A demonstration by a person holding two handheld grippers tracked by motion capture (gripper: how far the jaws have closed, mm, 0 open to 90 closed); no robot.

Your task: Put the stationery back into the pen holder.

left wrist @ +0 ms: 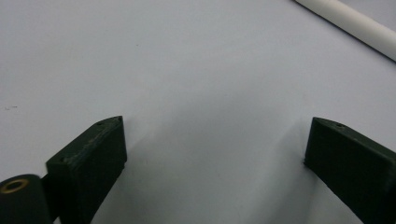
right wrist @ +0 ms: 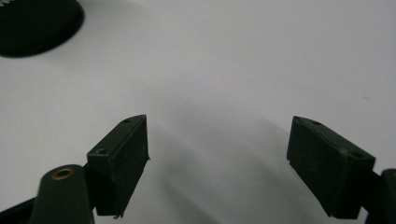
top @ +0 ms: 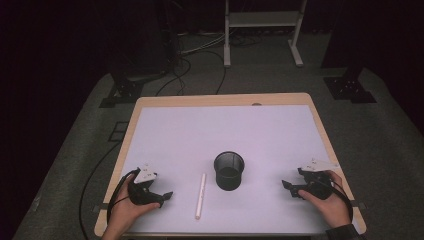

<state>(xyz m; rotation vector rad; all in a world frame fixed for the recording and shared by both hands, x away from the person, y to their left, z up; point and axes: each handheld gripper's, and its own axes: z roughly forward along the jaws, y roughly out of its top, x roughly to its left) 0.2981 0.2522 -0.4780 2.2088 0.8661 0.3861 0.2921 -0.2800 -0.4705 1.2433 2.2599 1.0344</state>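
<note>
A black mesh cup (top: 229,170) stands upright near the middle front of the white table mat (top: 200,135). Just left of it a white stick-like tube (top: 200,195) lies lengthwise on the mat. My left gripper (top: 165,198) rests low at the front left, open and holding nothing, apart from the tube; the tube (left wrist: 355,28) crosses the top right corner of the left gripper view (left wrist: 215,140). At the front right my right gripper (top: 289,189) is open with nothing between its jaws, and the cup's base (right wrist: 37,25) sits at the upper left beyond the jaws (right wrist: 217,140).
The table's wooden edge (top: 320,125) frames the mat. Beyond the table are grey floor, black cables (top: 180,70), dark stand bases (top: 350,87) and a white metal frame (top: 262,30). A cable (top: 87,185) trails off the left side.
</note>
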